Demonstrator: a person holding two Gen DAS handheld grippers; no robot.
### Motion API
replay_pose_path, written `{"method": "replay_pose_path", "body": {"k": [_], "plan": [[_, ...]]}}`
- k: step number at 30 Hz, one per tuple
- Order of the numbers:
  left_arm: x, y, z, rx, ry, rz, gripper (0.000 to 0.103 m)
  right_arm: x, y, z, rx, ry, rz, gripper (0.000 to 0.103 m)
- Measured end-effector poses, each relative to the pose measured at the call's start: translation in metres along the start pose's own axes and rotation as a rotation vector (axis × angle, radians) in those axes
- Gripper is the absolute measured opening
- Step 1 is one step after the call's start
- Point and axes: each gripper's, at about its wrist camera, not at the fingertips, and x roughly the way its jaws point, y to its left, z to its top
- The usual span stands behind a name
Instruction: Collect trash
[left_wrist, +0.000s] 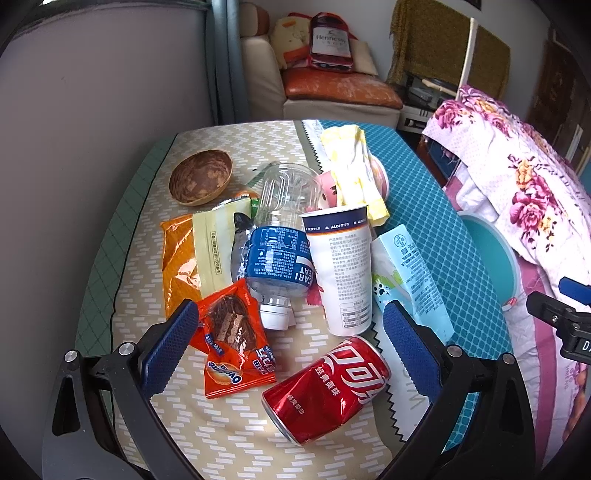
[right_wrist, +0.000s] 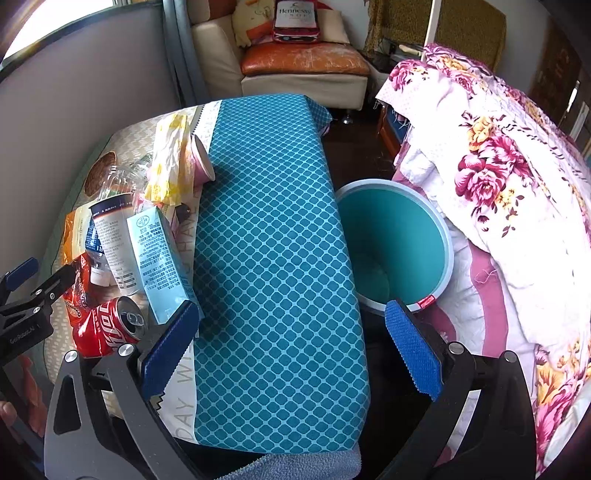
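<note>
A heap of trash lies on the table. A dented red cola can (left_wrist: 327, 389) lies on its side nearest my left gripper (left_wrist: 291, 343), which is open and empty above it. An orange snack wrapper (left_wrist: 236, 339) sits by the left finger. Behind stand a white paper cup (left_wrist: 341, 269), a clear plastic bottle (left_wrist: 280, 236), a light blue carton (left_wrist: 413, 273) and a yellow wrapper (left_wrist: 354, 170). My right gripper (right_wrist: 291, 347) is open and empty over the teal cloth (right_wrist: 273, 236). The teal bin (right_wrist: 395, 240) stands to its right. The can (right_wrist: 107, 326) also shows there.
A brown wooden bowl (left_wrist: 201, 177) sits at the table's far left. A floral quilt (right_wrist: 498, 192) is heaped right of the bin. A sofa (right_wrist: 295, 66) stands behind the table. A grey wall panel (left_wrist: 92, 129) runs along the left.
</note>
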Motion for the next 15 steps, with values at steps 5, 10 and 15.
{"method": "replay_pose_path", "body": {"k": [5,10,15], "plan": [[0.0016,0.0019,0.0005,-0.004,0.007,-0.009,0.1,0.0024,-0.0001,0.0018,0.006,0.013,0.003,0.097],[0.0033,0.002,0.0002,-0.003,0.01,-0.008,0.1,0.0023,0.0015,0.004,0.001,0.015,0.003,0.097],[0.0028,0.0021,0.0003,0.0,0.007,-0.009,0.1,0.0028,0.0029,0.0064,0.002,0.02,0.008,0.097]]}}
